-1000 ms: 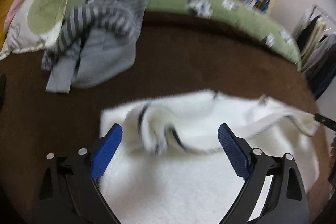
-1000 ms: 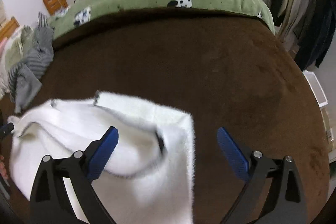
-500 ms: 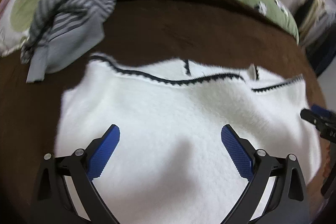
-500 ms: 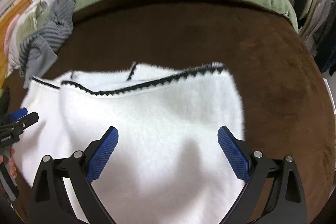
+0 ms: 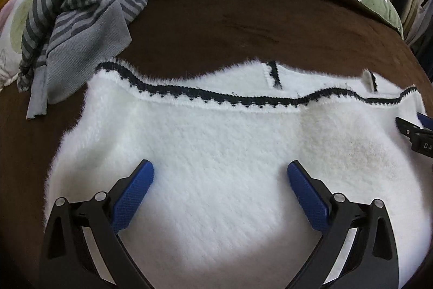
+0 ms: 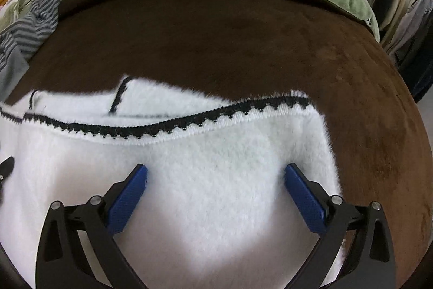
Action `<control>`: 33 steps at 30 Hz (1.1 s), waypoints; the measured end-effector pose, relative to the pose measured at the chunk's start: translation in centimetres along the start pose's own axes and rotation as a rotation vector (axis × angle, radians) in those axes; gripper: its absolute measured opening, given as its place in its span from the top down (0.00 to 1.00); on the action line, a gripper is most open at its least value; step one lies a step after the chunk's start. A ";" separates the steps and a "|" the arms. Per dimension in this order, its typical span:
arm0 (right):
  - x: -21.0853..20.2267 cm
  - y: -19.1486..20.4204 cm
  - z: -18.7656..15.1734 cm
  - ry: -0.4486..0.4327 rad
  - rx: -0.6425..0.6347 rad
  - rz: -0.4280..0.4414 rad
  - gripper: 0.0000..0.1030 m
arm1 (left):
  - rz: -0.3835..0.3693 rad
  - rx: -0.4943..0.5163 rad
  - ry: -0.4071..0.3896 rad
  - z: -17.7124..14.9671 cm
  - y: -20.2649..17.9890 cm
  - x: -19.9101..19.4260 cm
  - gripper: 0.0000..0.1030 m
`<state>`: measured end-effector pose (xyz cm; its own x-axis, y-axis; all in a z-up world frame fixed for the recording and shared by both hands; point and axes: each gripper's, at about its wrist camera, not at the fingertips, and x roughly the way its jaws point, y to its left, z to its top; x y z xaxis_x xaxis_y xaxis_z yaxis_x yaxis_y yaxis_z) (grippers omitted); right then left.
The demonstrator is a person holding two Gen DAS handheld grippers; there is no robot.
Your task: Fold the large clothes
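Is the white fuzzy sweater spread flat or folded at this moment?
Folded over. The white fuzzy sweater shows its black-trimmed hem lying across a second white layer that shows beyond it on the brown blanket.

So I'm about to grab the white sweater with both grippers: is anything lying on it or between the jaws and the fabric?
Nothing visible: left gripper and right gripper are open directly over bare white sweater. Striped garment lies beside it.

A fluffy white sweater [image 5: 222, 159] lies spread flat on the brown bed cover [image 5: 243, 26]. A black zigzag trim [image 5: 216, 98] runs across its far edge, with folded white parts showing beyond it. Its right side [image 6: 322, 142] ends well short of the bed's right edge.
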<state>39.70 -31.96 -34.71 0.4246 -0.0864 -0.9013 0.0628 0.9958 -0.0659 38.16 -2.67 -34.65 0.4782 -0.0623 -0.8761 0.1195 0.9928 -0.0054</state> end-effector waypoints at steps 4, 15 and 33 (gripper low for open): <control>0.2 0.0 0.4 -0.004 0.002 0.004 0.04 | 0.002 0.003 0.001 0.5 0.0 0.4 0.05; -1.1 -0.6 -0.2 -0.016 0.027 0.026 0.05 | 0.012 0.019 0.012 0.6 -0.5 -0.1 0.06; -14.1 -5.5 -7.7 -0.074 0.261 0.144 0.05 | -0.044 -0.014 0.053 -4.2 -3.3 -6.9 0.07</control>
<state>26.42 -35.98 -24.98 0.5097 0.0436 -0.8593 0.2233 0.9578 0.1811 30.79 -5.07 -30.63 0.4262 -0.1010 -0.8990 0.1266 0.9906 -0.0512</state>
